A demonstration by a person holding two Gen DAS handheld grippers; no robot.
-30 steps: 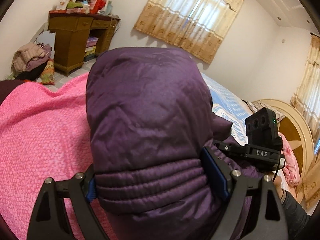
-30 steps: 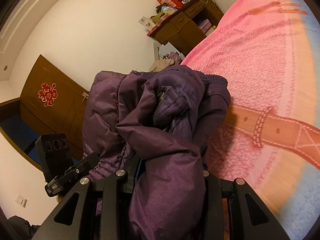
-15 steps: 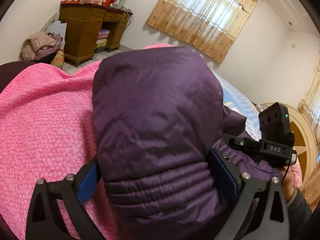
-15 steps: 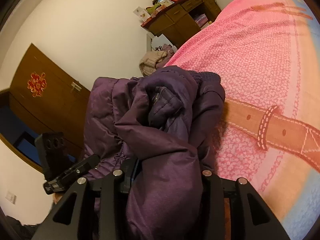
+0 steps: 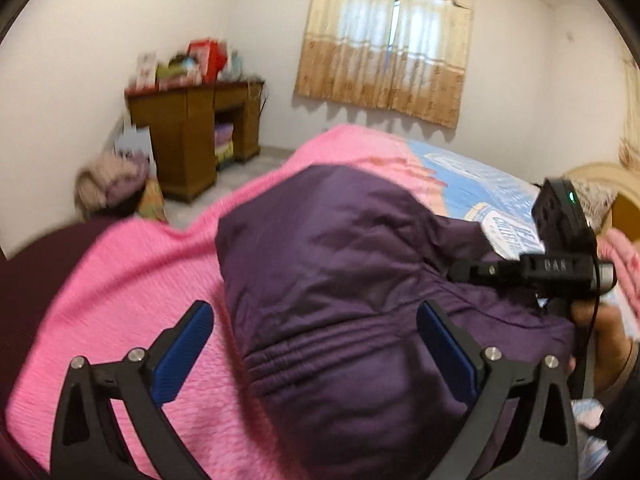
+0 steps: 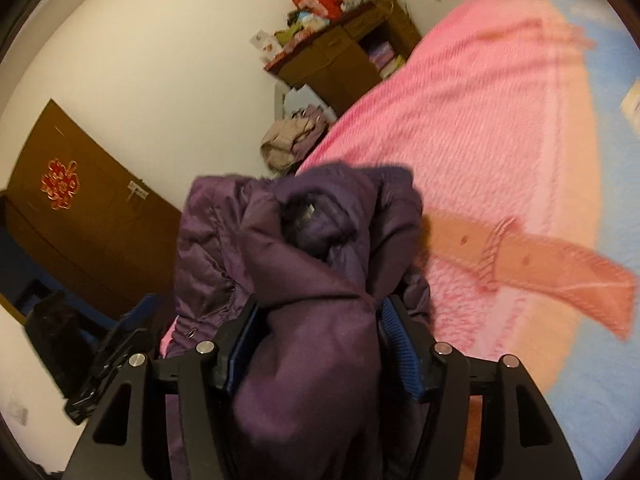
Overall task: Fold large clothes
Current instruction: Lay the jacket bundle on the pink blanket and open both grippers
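Purple jacket (image 5: 340, 280) lies bundled on the pink blanket (image 5: 120, 280), dead ahead of the left gripper (image 5: 316, 344) and between its fingers, which stand wide apart, pads clear of it. Right gripper (image 6: 320, 344) jaws are opening around a thick fold; contact there unclear. Bundle's length runs away from both grippers; both equally near.

The jacket (image 5: 340, 280) lies bunched on the bed cover (image 5: 120, 312) before me, between my two grippers. Beyond the bed's far end a desk (image 5: 192, 136) stands against the wall, a heap of clothes (image 5: 112, 184) on the floor beside it.
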